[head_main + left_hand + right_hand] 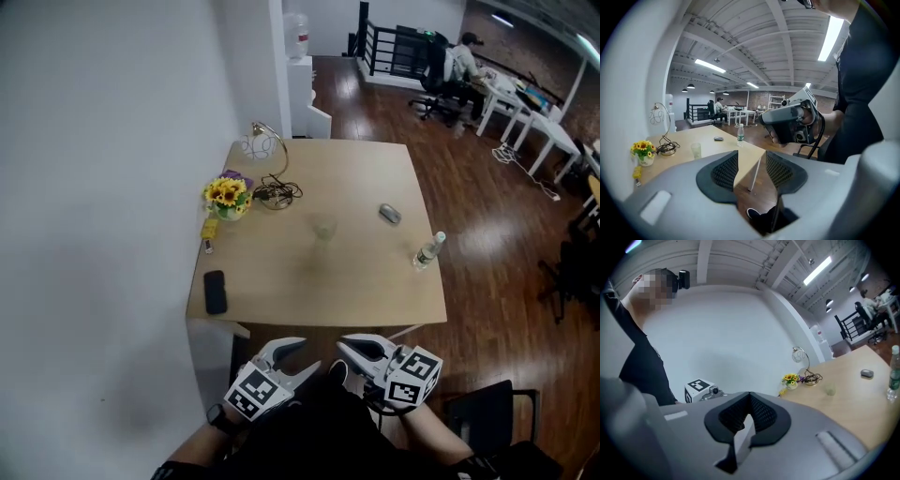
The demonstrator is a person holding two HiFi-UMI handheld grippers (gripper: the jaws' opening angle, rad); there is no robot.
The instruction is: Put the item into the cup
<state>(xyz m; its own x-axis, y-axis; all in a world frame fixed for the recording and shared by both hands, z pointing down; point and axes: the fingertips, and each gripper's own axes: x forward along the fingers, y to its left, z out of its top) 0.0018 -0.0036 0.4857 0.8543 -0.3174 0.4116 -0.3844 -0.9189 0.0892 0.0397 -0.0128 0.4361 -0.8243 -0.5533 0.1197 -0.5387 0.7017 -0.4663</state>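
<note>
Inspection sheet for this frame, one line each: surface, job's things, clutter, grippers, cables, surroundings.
Surface: light wooden table, set against a white wall.
Job's things: translucent plastic cup upright mid-table; small grey oval item lying apart, to its right in the head view.
Clutter: clear plastic water bottle, black phone, potted sunflowers, wire-shade desk lamp.
Grippers: left gripper open, empty; right gripper shut, empty; both short of the table.
Cables: dark coiled cable beside the sunflowers.
Surroundings: dark wooden floor, white desks, seated person.

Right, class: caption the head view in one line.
Left gripper and right gripper held short of a table with cup, grey item, bottle.
</note>
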